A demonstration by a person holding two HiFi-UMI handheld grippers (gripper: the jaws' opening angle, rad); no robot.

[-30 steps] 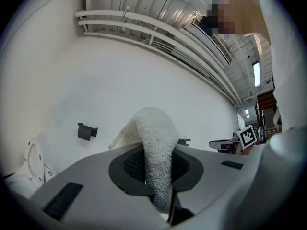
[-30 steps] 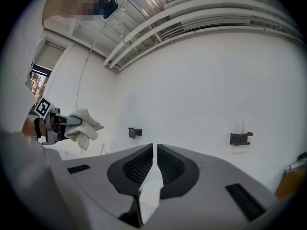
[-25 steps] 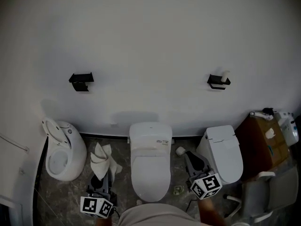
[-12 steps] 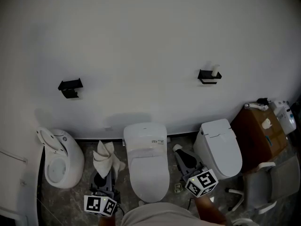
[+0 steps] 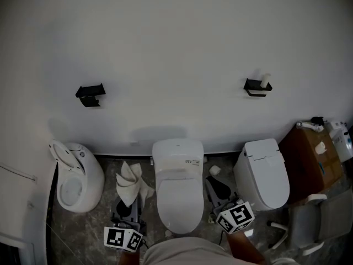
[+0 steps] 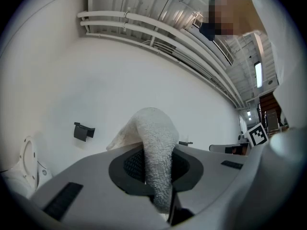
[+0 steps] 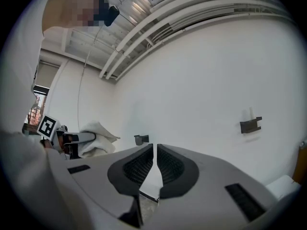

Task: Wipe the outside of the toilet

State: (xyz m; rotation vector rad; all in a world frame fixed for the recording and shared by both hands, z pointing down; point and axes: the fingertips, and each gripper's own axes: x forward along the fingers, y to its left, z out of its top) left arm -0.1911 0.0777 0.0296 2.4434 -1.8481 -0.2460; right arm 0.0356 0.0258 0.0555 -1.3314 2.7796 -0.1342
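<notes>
The toilet (image 5: 177, 189) stands lower centre in the head view, lid down. It looks like hard, glossy porcelain, probably slick. The left gripper (image 6: 154, 174) is clamped on a soft, floppy white cloth (image 6: 154, 138) and grips it mid-fold, a good hold for pressing. The right gripper (image 7: 156, 164) has its jaws together, holding nothing.

The left gripper (image 6: 156, 164) has its jaws clamped on a white terry cloth (image 6: 154, 133), which arches up and droops toward the near side. Farther off, a black wall bracket (image 6: 83, 131) sits to the left, with what may be a raised toilet lid (image 6: 26, 159) at the left edge.
</notes>
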